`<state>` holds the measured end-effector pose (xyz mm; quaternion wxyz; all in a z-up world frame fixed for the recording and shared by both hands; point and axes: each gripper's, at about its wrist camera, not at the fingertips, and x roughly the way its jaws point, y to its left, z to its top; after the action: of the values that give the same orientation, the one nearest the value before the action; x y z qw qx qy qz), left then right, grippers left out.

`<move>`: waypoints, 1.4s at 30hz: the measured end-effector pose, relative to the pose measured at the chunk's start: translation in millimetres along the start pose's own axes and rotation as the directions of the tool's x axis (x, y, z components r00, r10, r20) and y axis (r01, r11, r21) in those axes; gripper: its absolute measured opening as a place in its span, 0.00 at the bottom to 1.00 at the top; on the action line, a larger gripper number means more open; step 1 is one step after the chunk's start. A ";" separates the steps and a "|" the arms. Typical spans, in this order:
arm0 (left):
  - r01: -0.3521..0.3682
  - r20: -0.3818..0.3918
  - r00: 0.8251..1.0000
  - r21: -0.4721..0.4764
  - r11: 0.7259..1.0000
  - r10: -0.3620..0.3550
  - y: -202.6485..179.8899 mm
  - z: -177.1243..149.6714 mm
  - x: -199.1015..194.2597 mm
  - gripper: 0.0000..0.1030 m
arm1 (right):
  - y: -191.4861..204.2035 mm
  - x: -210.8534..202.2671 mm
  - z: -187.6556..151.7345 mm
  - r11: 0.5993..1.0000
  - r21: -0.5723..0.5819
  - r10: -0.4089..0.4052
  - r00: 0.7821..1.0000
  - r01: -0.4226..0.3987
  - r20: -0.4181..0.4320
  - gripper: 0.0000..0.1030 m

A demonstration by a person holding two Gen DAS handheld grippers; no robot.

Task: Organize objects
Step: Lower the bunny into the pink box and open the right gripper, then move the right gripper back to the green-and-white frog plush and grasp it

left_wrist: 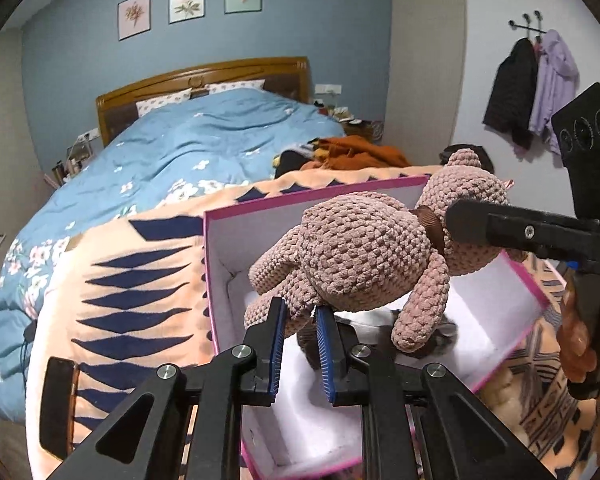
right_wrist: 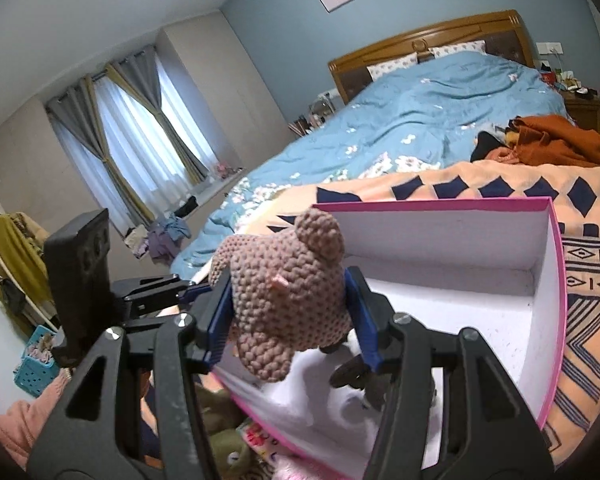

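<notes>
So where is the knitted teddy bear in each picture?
Left wrist view: the teddy bear hangs right of the middle, over the pink box, one leg in the left gripper.
Right wrist view: the bear's head sits left of the middle, between the right gripper's blue pads.
Shared landmark: the wooden headboard.

Bed, wooden headboard, blue floral duvet. Peach blanket with navy diamonds across its foot end. Orange garment heaped at the bed's right edge. Three framed botanical prints above the headboard. Two coats on wall hooks. Grey curtains at the window. Turquoise basket on the floor.
</notes>
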<state>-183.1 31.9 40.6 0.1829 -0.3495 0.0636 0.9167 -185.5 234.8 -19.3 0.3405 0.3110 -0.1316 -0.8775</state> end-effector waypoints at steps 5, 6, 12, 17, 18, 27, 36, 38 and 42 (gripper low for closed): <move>-0.017 -0.015 1.000 -0.060 0.998 0.016 10.7 -0.5 15.2 0.15 | -21.2 31.7 1.8 0.987 0.048 -0.148 0.986 0.152 -0.083 0.61; -0.019 -0.016 1.000 -0.070 0.997 0.018 13.2 -1.6 16.8 0.15 | -25.7 35.6 2.1 0.983 0.064 -0.167 0.981 0.174 -0.097 0.62; -0.019 0.016 1.000 -0.100 0.995 0.020 18.2 -8.0 11.6 0.16 | -30.9 27.7 4.3 0.968 0.072 -0.236 0.970 0.240 -0.057 0.71; 0.002 0.045 0.999 -0.110 0.994 0.003 18.7 -14.4 2.9 0.25 | -17.8 21.4 -3.4 0.967 0.005 -0.252 0.965 0.253 -0.072 0.72; 0.009 0.051 0.999 -0.110 0.994 -0.004 18.6 -15.7 0.8 0.27 | -14.6 20.7 -5.2 0.968 -0.006 -0.250 0.966 0.250 -0.072 0.72; 0.071 0.152 0.987 -0.098 0.993 -0.055 12.5 -34.9 -36.5 0.52 | 28.7 -16.8 -35.8 0.982 -0.113 -0.151 0.988 0.154 0.034 0.78; 0.068 0.200 0.979 -0.085 0.994 -0.049 14.5 -74.9 -78.2 0.65 | 69.6 -62.2 -86.9 0.985 -0.174 0.035 0.995 -0.017 0.098 0.99; 0.059 0.185 0.982 -0.076 0.995 -0.044 14.5 -87.8 -81.5 0.66 | 74.1 -61.1 -103.4 0.985 -0.164 0.065 0.995 -0.053 0.072 0.99; 0.036 0.148 0.989 -0.077 0.996 -0.024 17.5 -115.7 -81.1 0.70 | 84.7 -50.0 -135.6 0.980 -0.189 0.068 0.998 -0.065 0.010 0.99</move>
<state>-62.5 -36.2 7.8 0.1867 -0.2890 0.0083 0.9389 -27.0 204.0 -63.7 0.3964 0.2657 -0.0609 -0.8767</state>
